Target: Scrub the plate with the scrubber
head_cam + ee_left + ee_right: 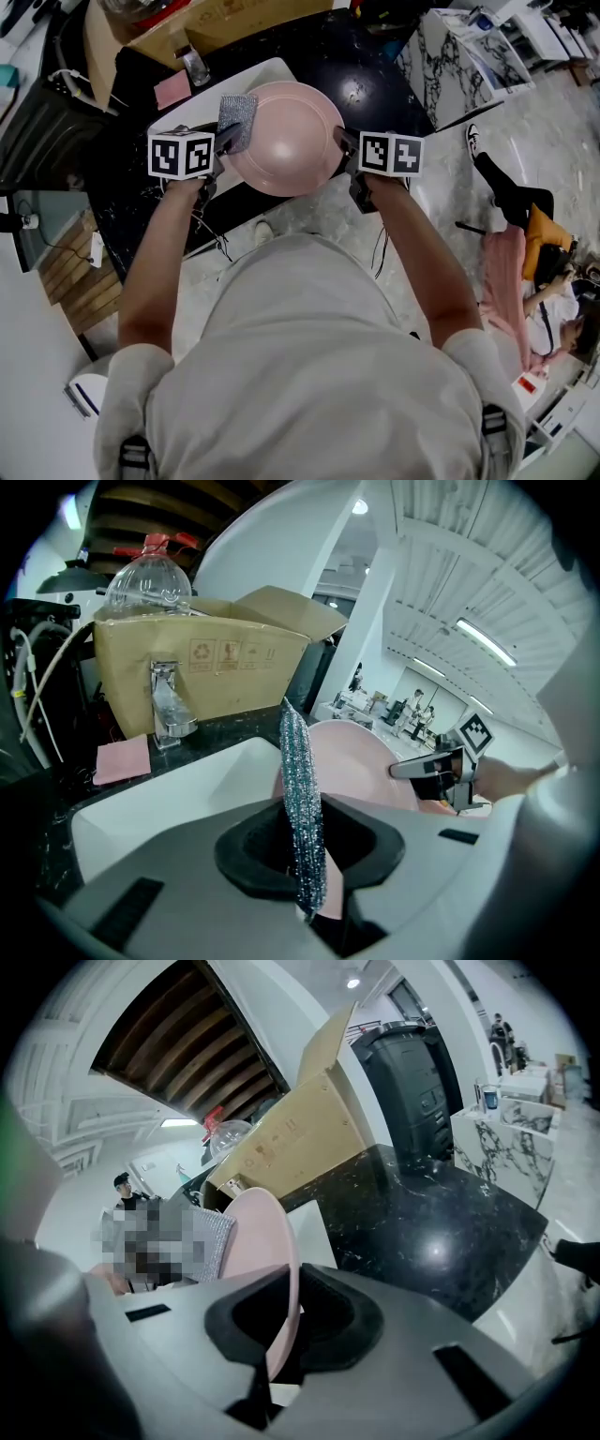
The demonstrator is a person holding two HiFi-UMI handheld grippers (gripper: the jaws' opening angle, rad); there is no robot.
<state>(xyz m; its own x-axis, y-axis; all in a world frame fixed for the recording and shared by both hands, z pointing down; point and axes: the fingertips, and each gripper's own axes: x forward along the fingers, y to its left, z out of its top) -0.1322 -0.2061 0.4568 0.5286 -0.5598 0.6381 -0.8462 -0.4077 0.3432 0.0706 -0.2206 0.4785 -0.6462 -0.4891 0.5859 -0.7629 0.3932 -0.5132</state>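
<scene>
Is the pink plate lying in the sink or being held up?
Held up: the right gripper's jaws are shut on the plate's rim, over the sink's edge.

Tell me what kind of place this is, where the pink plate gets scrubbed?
Probably a kitchen sink corner set up inside a big workshop hall. A white rectangular sink with a shiny chrome tap sits in a black speckled stone counter, and people at desks show far behind.

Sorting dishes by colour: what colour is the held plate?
The plate is pale pink, best in the head view.
</scene>
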